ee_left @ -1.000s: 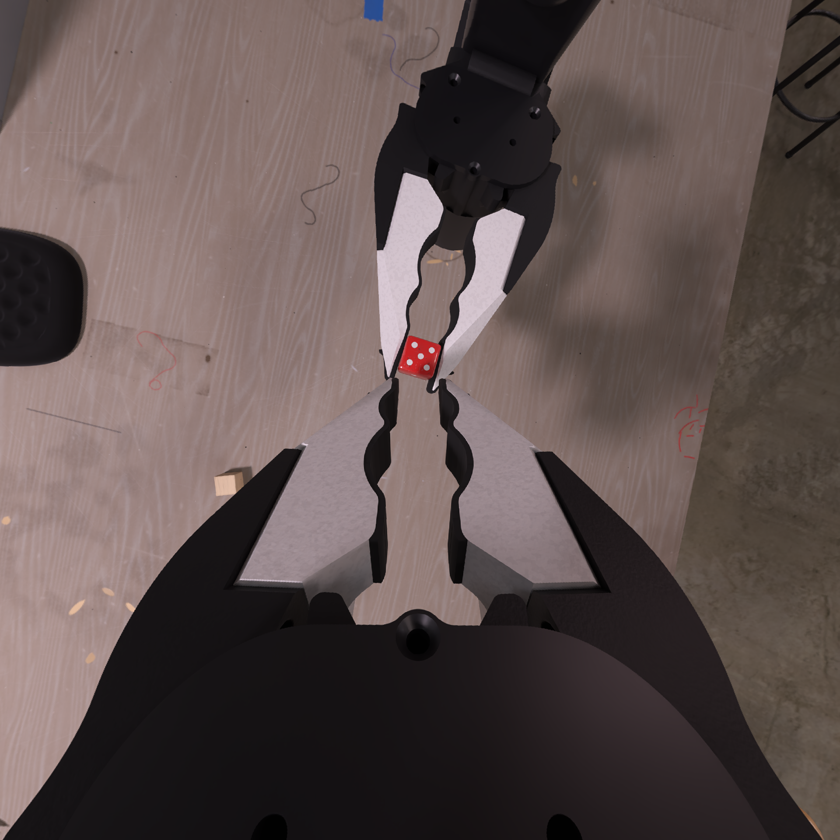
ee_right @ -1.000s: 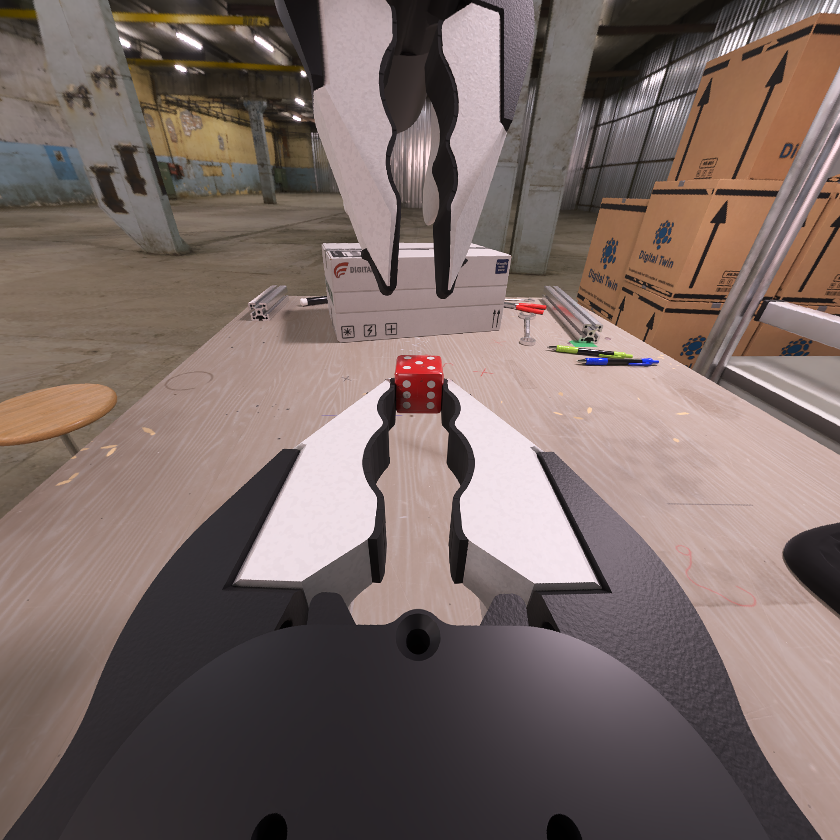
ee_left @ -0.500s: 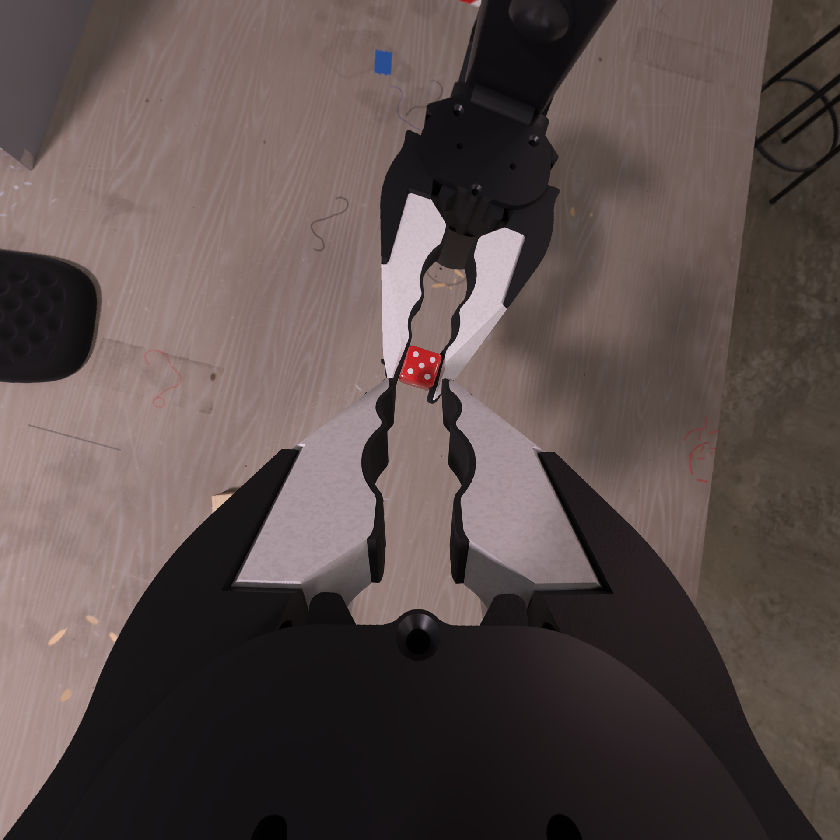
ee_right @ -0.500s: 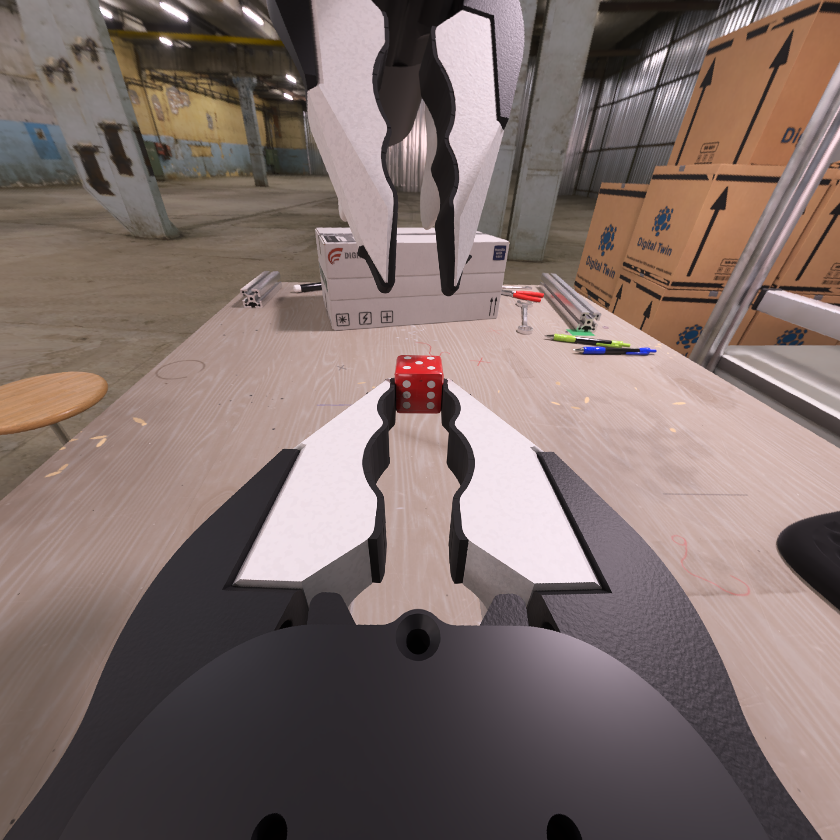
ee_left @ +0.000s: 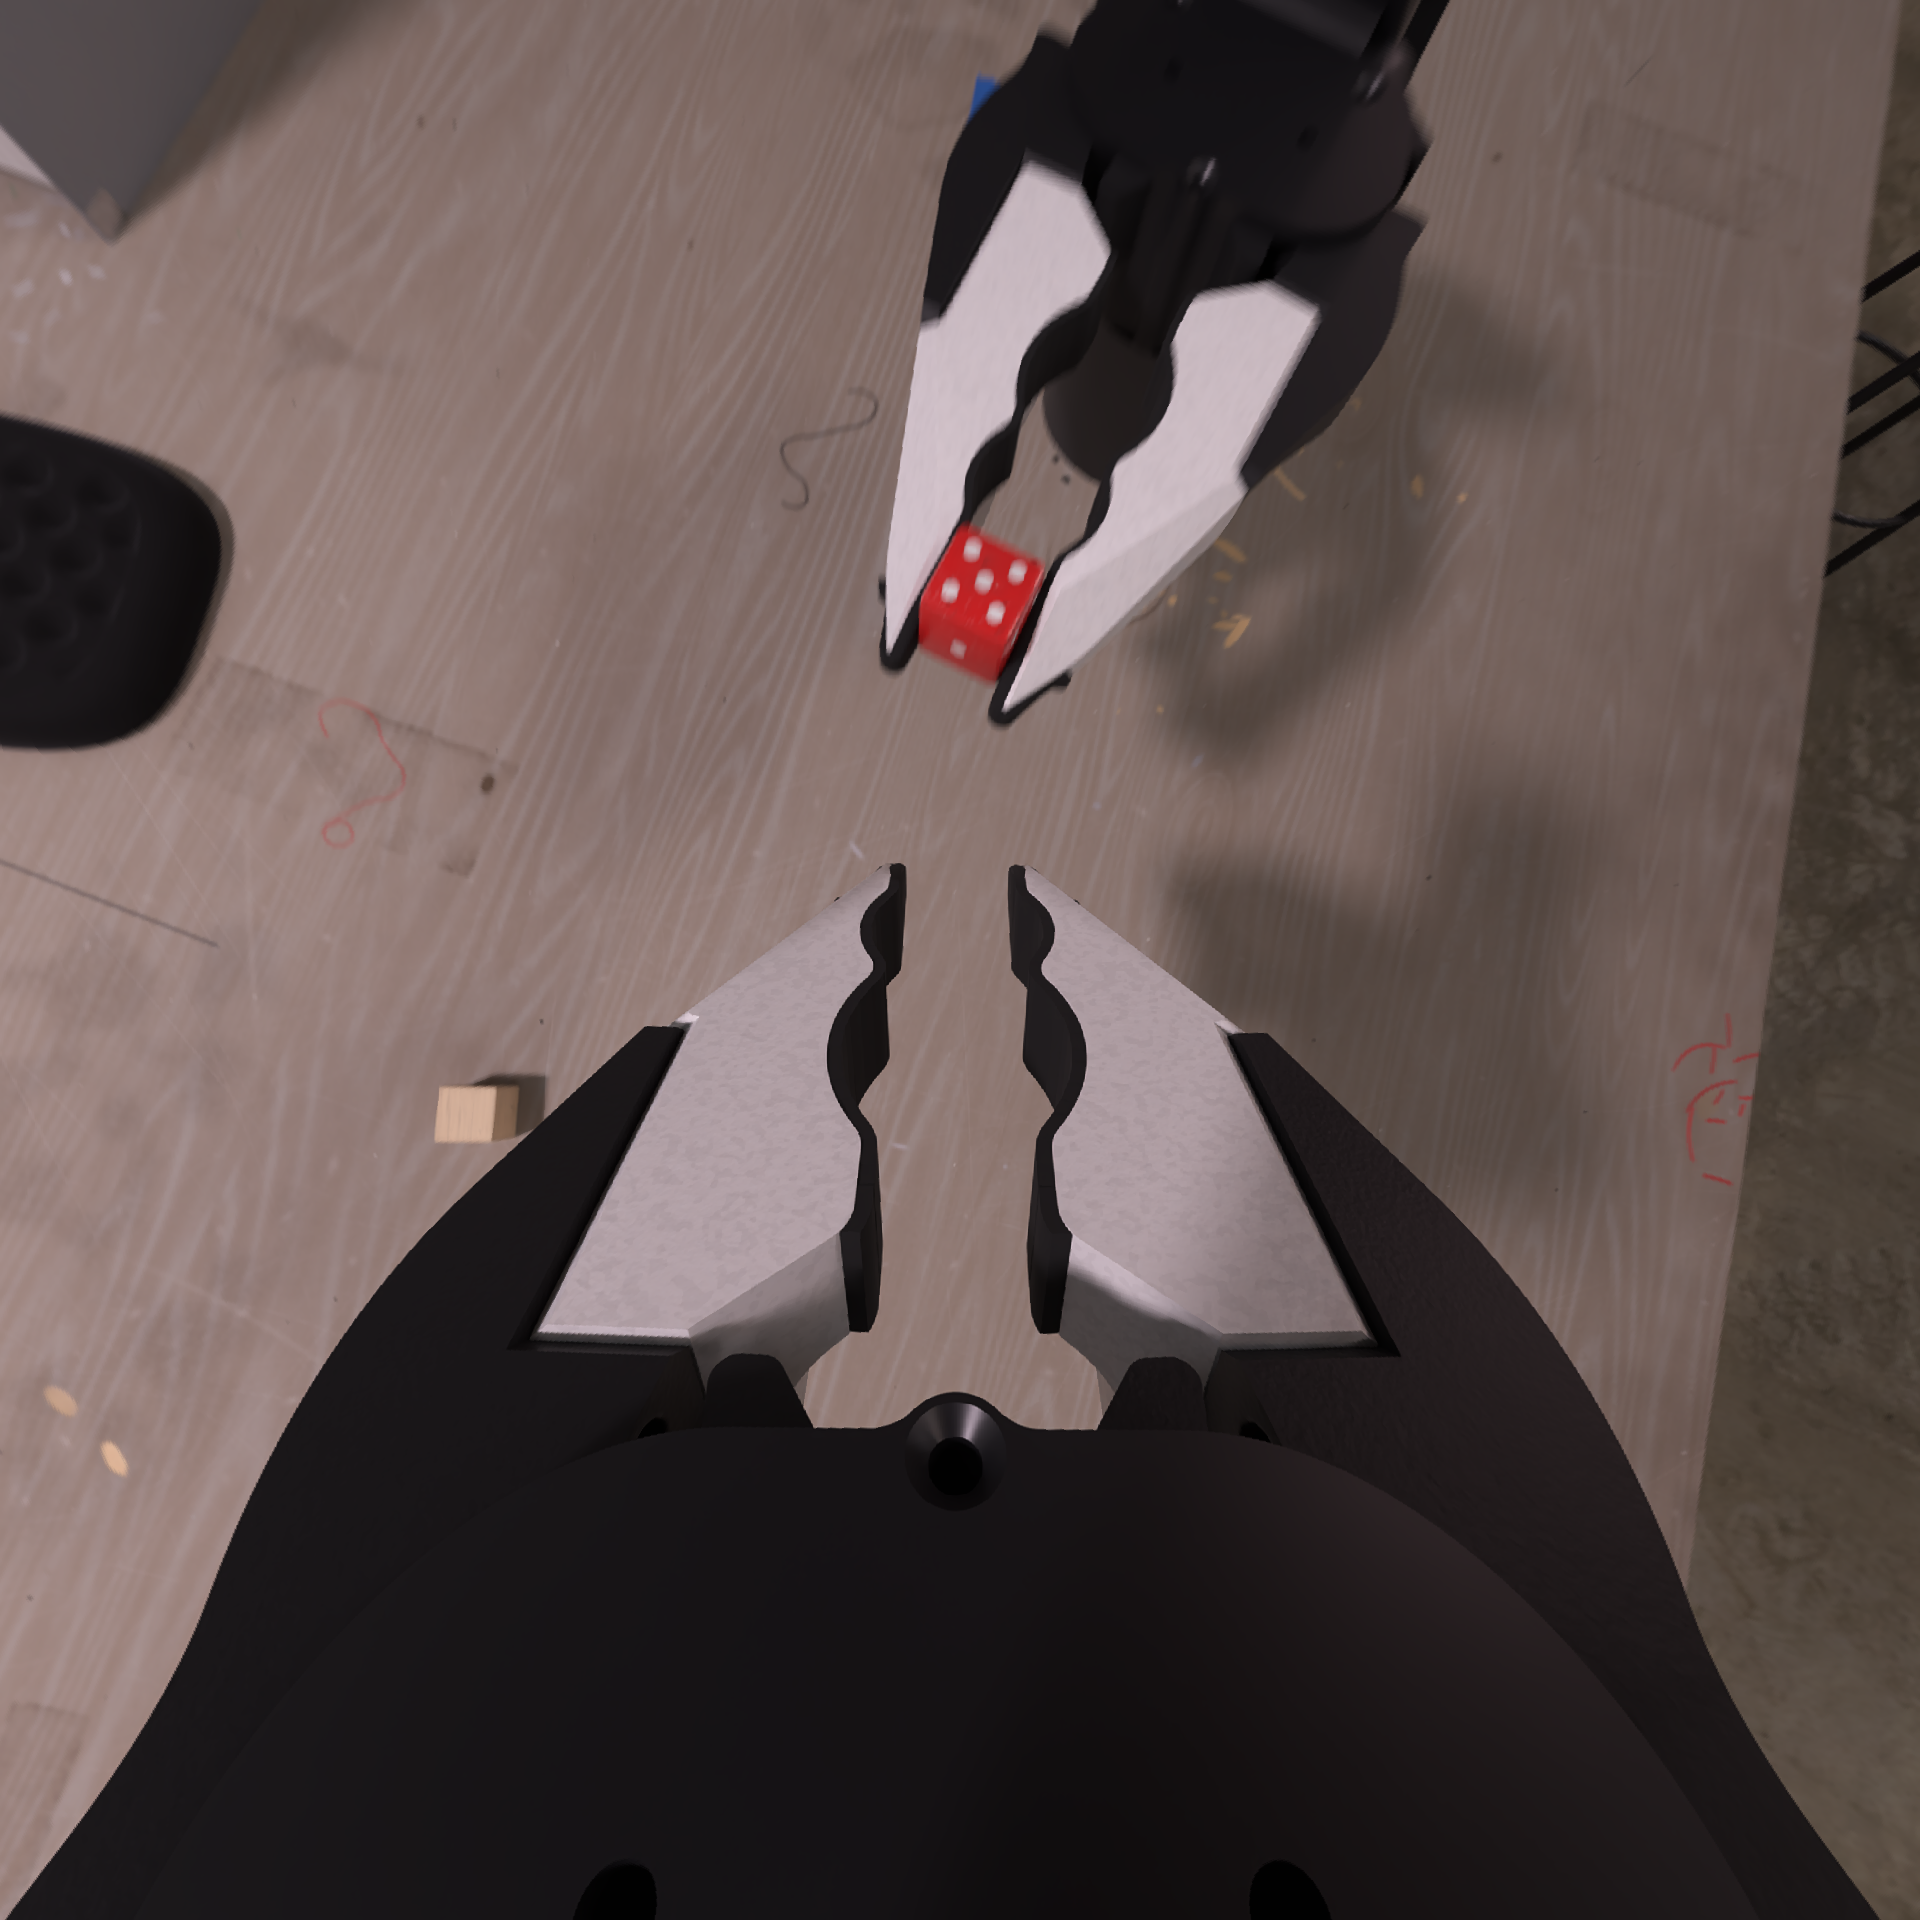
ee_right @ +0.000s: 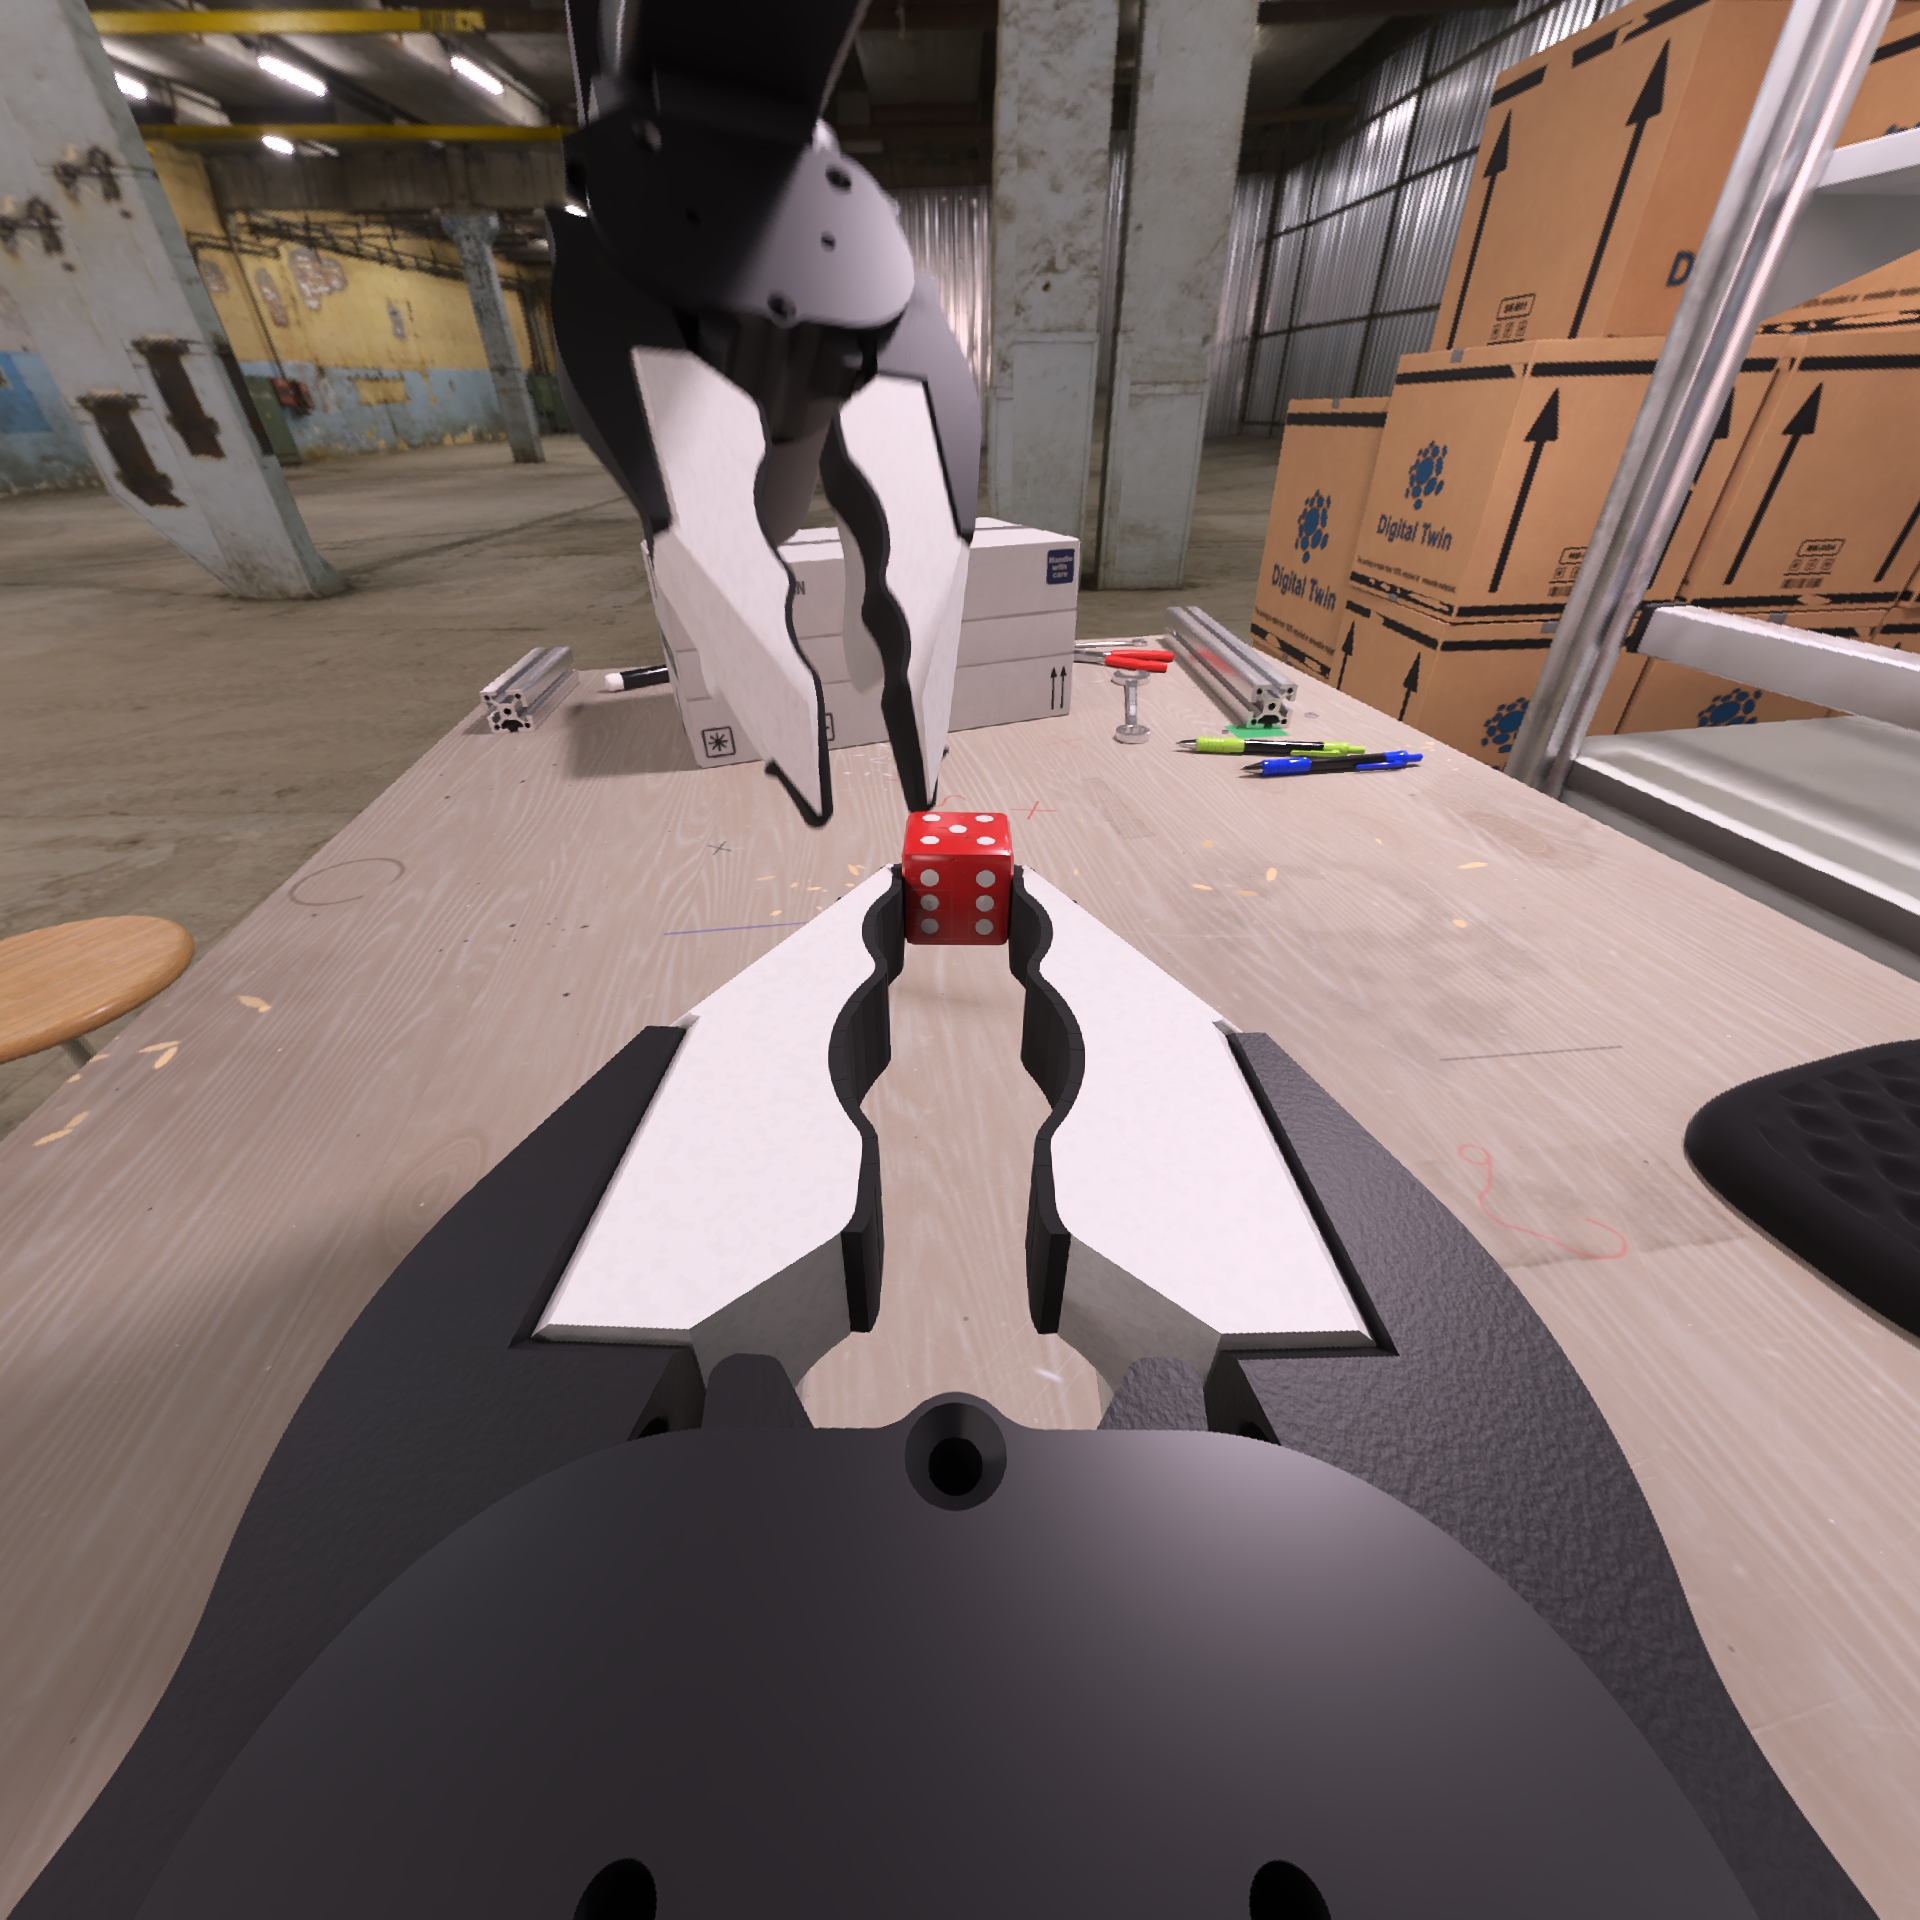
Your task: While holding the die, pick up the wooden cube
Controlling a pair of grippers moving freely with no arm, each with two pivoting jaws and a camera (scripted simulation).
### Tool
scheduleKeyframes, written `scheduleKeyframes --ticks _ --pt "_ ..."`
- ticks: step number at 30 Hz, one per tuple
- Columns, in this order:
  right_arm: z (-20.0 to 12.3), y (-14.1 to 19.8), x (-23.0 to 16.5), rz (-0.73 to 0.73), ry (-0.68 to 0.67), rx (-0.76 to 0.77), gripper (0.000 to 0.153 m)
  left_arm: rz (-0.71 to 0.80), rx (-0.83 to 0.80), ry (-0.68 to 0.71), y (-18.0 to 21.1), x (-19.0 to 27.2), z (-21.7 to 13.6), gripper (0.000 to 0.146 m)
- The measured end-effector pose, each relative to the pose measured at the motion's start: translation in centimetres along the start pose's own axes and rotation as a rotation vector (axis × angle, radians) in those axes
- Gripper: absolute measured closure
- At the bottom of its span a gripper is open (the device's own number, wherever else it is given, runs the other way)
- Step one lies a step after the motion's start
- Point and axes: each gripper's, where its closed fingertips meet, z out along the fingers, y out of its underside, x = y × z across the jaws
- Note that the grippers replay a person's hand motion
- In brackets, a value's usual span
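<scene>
My right gripper [ee_right: 956, 891] is shut on the red die [ee_right: 956, 878] and holds it above the wooden table [ee_right: 416, 1039]. In the left wrist view the die [ee_left: 977, 597] sits between the right gripper's [ee_left: 954, 684] tips, ahead of me. My left gripper [ee_left: 956, 875] is open and empty, looking down on the table from above. In the right wrist view it [ee_right: 868, 808] hangs just above and behind the die, apart from it. The small wooden cube [ee_left: 478, 1112] lies on the table to the left of my left gripper's fingers.
A black dimpled pad [ee_left: 83, 582] lies at the left, also seen in the right wrist view [ee_right: 1818, 1174]. A white box [ee_right: 1018, 634], aluminium bars [ee_right: 1231, 665], pens [ee_right: 1330, 758] and a red tool sit at the far end. Cardboard boxes [ee_right: 1558, 520], a metal shelf and a stool [ee_right: 73, 977] flank the table.
My left gripper has drawn back from the die, which now lies farther ahead in its view. The wooden cube is back in full view at its left. The right gripper still holds the die.
</scene>
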Motion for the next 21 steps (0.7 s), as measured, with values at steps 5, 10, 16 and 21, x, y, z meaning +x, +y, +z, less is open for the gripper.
scheduleKeyframes --ticks 5,10,16,21 --pt "-0.3 -0.1 0.6 0.008 0.015 0.007 0.134 -0.039 -0.053 -0.035 2.5 -1.6 1.1 0.123" --pt "-0.4 0.0 0.8 0.016 0.02 0.01 0.134 -0.067 -0.103 -0.096 4.4 -3.6 1.4 0.107" --pt "-0.6 -0.1 1.2 0.021 0.029 0.015 0.134 -0.066 -0.169 -0.193 5.2 -6.4 1.4 0.104" --pt "-1.2 -0.5 1.8 0.025 0.047 0.031 0.134 -0.044 -0.263 -0.281 4.4 -10.0 1.5 0.1"
